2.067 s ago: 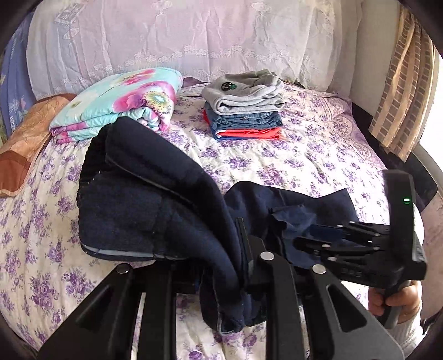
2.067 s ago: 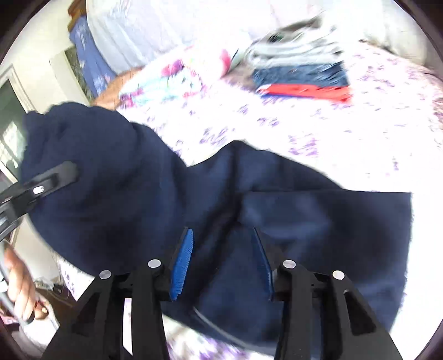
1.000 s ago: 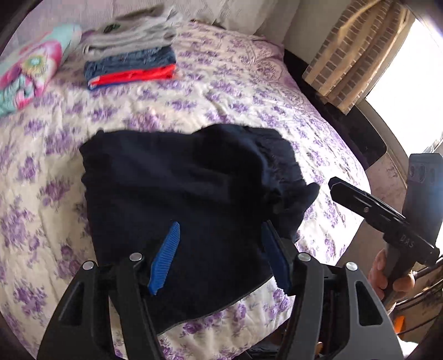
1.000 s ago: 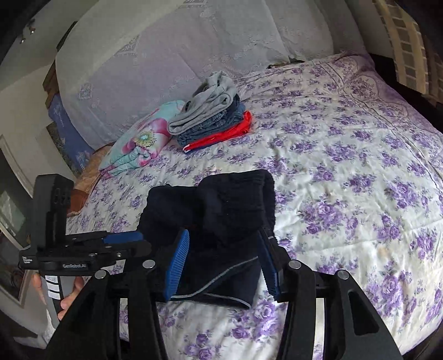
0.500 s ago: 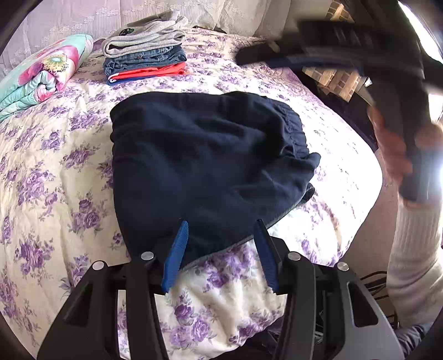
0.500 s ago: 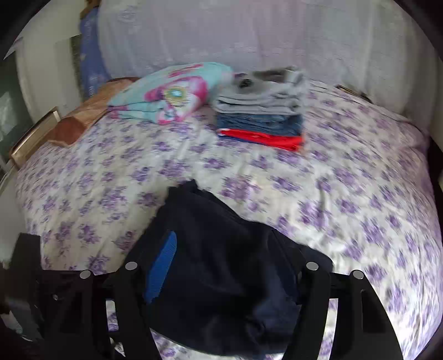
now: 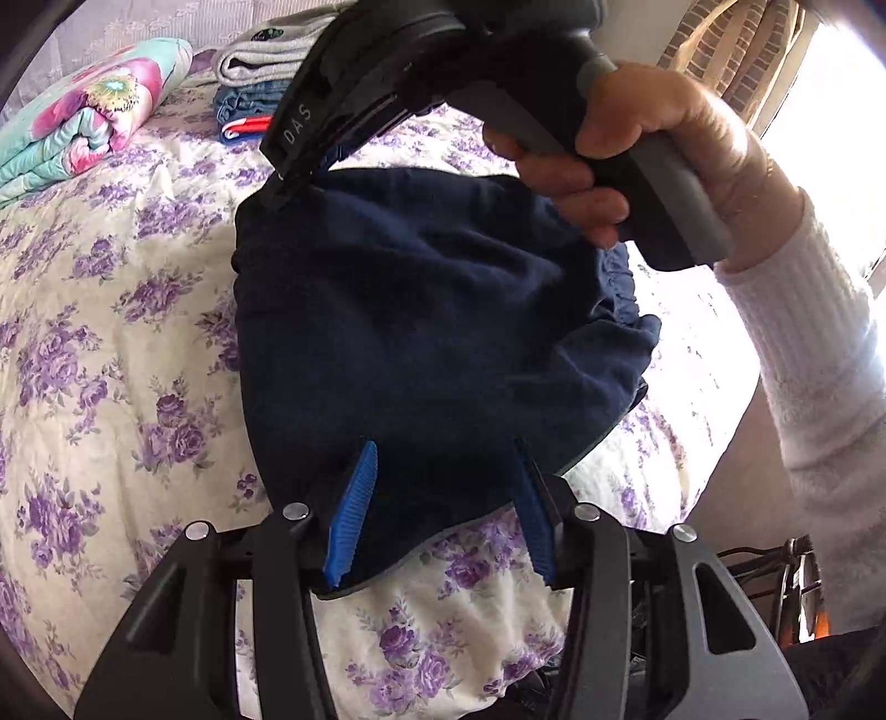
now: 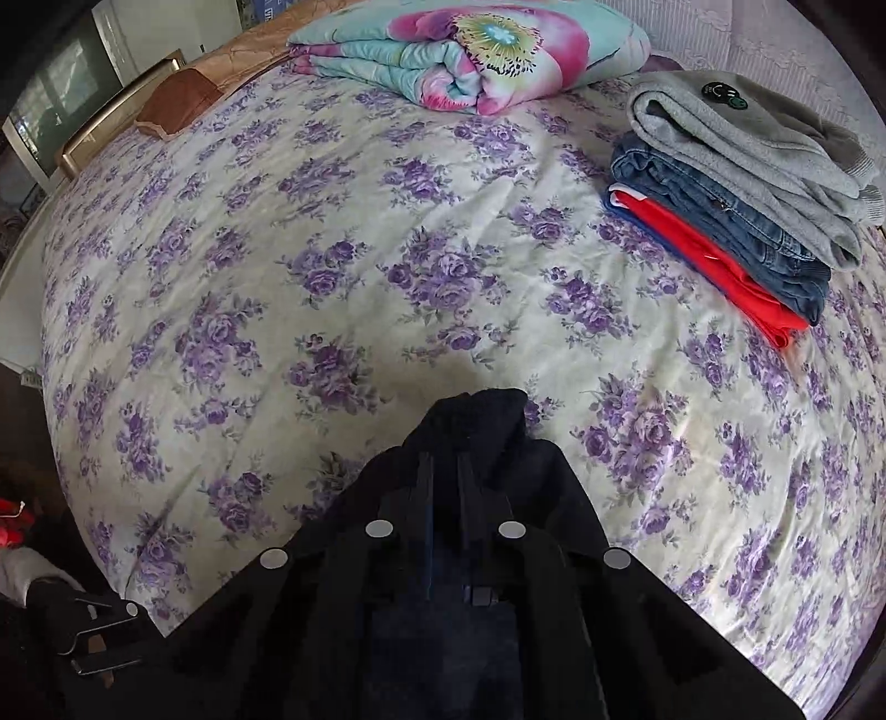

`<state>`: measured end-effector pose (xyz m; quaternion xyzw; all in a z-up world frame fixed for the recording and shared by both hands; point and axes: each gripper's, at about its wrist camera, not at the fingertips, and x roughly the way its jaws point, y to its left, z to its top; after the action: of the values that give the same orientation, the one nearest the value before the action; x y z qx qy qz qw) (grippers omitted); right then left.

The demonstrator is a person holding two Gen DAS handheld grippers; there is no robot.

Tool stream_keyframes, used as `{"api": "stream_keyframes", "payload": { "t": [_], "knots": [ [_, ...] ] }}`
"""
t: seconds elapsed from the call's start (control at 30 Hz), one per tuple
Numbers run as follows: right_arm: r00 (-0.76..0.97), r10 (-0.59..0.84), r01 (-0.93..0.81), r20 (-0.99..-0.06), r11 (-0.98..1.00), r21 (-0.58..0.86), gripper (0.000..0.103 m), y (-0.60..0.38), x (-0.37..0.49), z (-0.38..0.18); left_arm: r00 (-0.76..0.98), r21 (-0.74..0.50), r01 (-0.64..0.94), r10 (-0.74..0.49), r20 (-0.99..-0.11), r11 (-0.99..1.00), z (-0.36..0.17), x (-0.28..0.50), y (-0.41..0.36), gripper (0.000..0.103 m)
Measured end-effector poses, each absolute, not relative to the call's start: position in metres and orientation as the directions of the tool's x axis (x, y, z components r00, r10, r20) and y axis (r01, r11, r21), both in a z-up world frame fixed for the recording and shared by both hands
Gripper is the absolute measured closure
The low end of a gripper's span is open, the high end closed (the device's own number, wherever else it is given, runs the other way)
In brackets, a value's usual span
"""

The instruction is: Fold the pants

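The folded navy pants (image 7: 421, 332) lie on the floral bedspread (image 7: 111, 332) near the bed's front edge. My left gripper (image 7: 437, 498) is open, its blue pads on either side of the pants' near edge. My right gripper (image 7: 288, 183) reaches over the pants and is shut on their far left corner. In the right wrist view the right gripper (image 8: 443, 471) is closed with a bunch of navy cloth (image 8: 476, 415) pinched between its fingers.
A stack of folded clothes, grey on denim on red (image 8: 742, 183), sits at the back of the bed, also in the left wrist view (image 7: 249, 83). A rolled floral quilt (image 8: 470, 50) lies beside it. A brown pillow (image 8: 183, 94) is at the far left.
The right gripper swung over the pants and closed on their far corner. The left gripper stayed open and moved closer to the pants' near edge.
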<state>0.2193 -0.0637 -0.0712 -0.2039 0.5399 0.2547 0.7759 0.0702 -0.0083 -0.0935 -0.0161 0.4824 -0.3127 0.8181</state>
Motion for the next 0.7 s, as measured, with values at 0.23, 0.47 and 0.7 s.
{"api": "stream_keyframes", "payload": {
  "t": [0.23, 0.47, 0.7],
  "knots": [
    [0.305, 0.137, -0.514, -0.942, 0.857, -0.042, 0.1, -0.067, 0.251, -0.099, 0.348, -0.327, 0.465, -0.509, -0.787, 0.823, -0.111, 0.069, -0.006, 0.056],
    [0.322, 0.125, -0.436, -0.938, 0.899, -0.03, 0.102, -0.08, 0.264, -0.109, 0.402, -0.247, 0.473, -0.457, -0.794, 0.845, -0.114, 0.052, -0.012, 0.056],
    [0.292, 0.2, -0.467, -0.935, 0.883, 0.043, 0.082, -0.078, 0.264, -0.065, 0.389, -0.285, 0.467, -0.484, -0.784, 0.837, -0.108, 0.052, -0.006, 0.056]
  ]
}}
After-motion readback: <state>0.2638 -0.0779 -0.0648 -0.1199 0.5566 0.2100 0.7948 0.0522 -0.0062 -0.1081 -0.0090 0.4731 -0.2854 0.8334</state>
